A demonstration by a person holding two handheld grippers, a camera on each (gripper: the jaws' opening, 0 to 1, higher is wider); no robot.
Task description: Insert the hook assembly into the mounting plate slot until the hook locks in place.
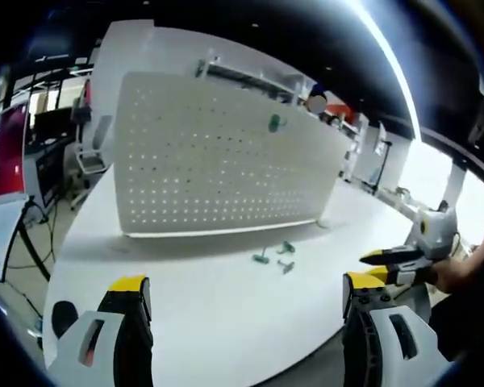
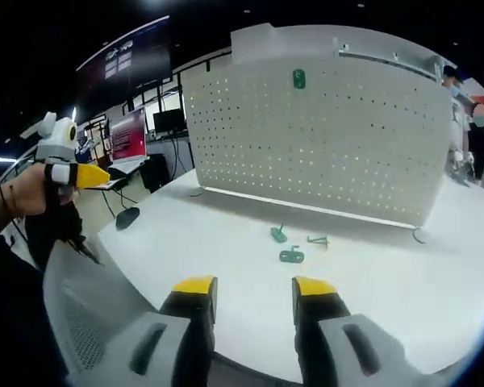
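Note:
A white pegboard mounting plate stands upright on the white table. One green hook sits high on the board. Three loose green hook pieces lie on the table in front of the board. My left gripper is open wide, well short of the pieces, with nothing between its jaws. In the right gripper view it comes in from the left, held in a hand. My right gripper is open and holds nothing; in the left gripper view it hovers right of the pieces.
A small black round object lies near the table's left edge. Desks, monitors and a chair stand beyond the table on the left. A thin cable lies at the board's right foot.

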